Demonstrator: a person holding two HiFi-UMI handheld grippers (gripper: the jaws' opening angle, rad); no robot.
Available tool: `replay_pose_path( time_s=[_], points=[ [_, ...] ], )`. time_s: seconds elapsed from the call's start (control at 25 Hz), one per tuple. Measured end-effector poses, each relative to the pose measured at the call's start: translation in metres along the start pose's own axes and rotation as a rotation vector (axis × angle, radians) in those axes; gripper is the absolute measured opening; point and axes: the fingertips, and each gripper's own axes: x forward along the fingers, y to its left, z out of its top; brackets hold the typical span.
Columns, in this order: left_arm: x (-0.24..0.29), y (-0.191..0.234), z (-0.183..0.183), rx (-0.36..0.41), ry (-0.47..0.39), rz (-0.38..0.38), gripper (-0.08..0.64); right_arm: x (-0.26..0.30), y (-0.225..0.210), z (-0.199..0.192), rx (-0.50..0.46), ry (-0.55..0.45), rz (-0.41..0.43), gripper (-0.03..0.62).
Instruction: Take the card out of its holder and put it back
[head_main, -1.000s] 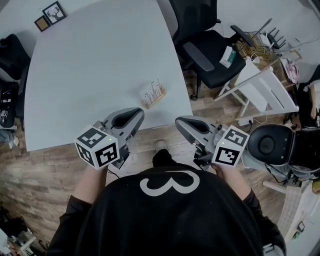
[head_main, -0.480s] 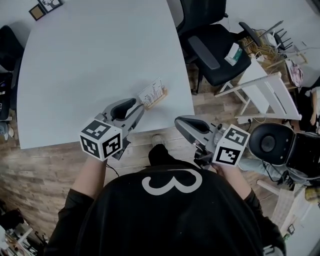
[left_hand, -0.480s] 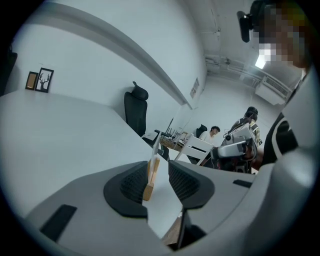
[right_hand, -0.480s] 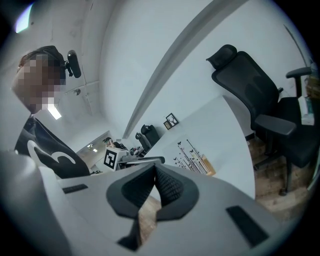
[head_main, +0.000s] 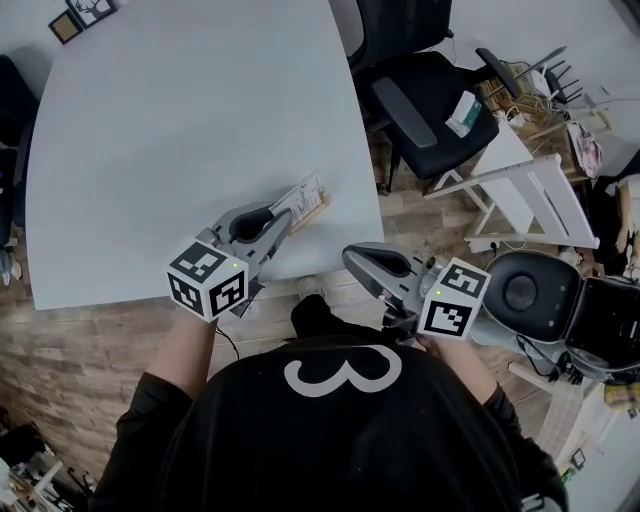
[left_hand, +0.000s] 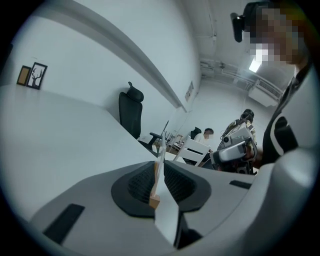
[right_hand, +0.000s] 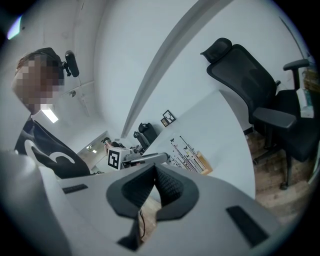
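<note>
A white printed card (head_main: 303, 190) stands upright in a small wooden holder (head_main: 314, 211) near the front right edge of the white table (head_main: 150, 150). My left gripper (head_main: 283, 214) reaches over the table edge to it. In the left gripper view the card (left_hand: 159, 167) stands edge-on between the jaws, which are closing round it, with the holder (left_hand: 154, 201) below. My right gripper (head_main: 351, 259) hangs shut and empty over the wooden floor, off the table. The right gripper view shows the card (right_hand: 187, 151) and the holder (right_hand: 204, 168) ahead of it.
A black office chair (head_main: 430, 110) stands beyond the table's right edge, and a white folding chair (head_main: 530, 185) stands further right. Two small picture frames (head_main: 78, 15) sit at the table's far left corner. A black round seat (head_main: 525, 290) is close to my right gripper.
My left gripper has moved forward over the table edge, and its jaws now stand on either side of the card. The right gripper has hardly moved.
</note>
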Motion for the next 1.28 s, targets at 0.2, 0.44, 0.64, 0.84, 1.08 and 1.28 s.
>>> replay_pose_path(
  time_s=[0.2,0.44,0.64,0.84,1.08,1.28],
  points=[
    [0.002,0.002,-0.004,0.067,0.009,0.006,0.044,0.004,0.0,-0.001,0.002,0.004,-0.004,0.009],
    [0.003,0.001,-0.004,0.114,0.006,0.018,0.031,0.005,-0.005,-0.008,0.022,0.012,-0.012,0.009],
    [0.001,-0.001,0.0,0.143,0.01,0.023,0.026,0.003,-0.004,-0.011,0.029,0.006,-0.02,0.009],
    [-0.001,-0.005,0.006,0.171,0.0,0.029,0.025,-0.003,-0.002,-0.016,0.04,-0.007,-0.024,0.009],
    [-0.005,-0.014,0.017,0.203,-0.019,0.042,0.025,-0.012,0.002,-0.019,0.039,-0.026,-0.021,0.009],
    [-0.012,-0.019,0.028,0.22,-0.037,0.058,0.025,-0.018,0.009,-0.016,0.022,-0.042,-0.019,0.009]
  ],
)
